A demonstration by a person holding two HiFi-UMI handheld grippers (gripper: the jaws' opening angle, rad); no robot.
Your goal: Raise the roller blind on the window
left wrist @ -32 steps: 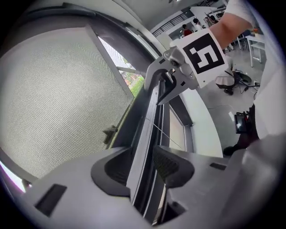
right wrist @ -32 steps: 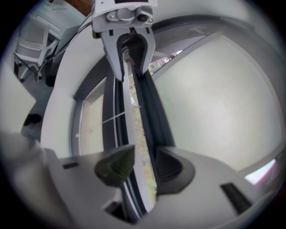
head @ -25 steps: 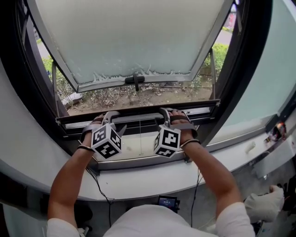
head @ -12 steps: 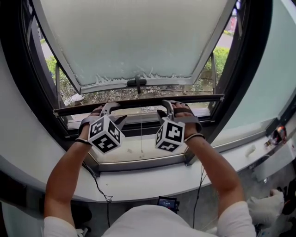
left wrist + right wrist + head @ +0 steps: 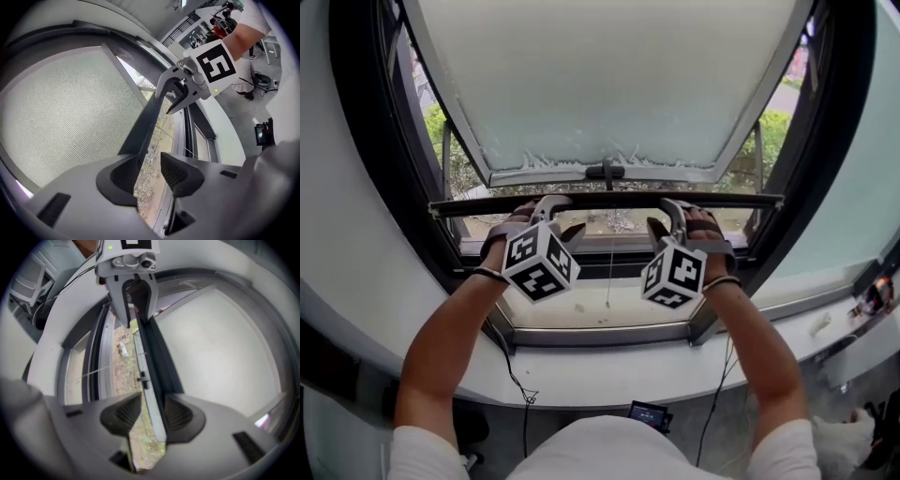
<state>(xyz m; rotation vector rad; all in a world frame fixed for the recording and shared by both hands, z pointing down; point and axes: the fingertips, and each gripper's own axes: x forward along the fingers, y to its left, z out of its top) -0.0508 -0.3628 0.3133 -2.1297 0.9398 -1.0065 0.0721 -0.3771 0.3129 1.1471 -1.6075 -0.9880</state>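
1. The blind's dark bottom bar [image 5: 609,200] lies level across the window opening. It sits just under the handle [image 5: 605,172] of the tilted-out frosted sash [image 5: 609,84] and well above the sill [image 5: 600,370].
2. Your left gripper [image 5: 149,174] stands spread around the bar. The bar lies against one pad, with a gap before the other.
3. Your right gripper [image 5: 153,416] pinches the bar, one pad on each side.
4. A thin cord [image 5: 609,272] hangs from the bar between your two grippers.

Gap under the blind bar [image 5: 609,200] is open; window handle [image 5: 607,172] sits beyond.
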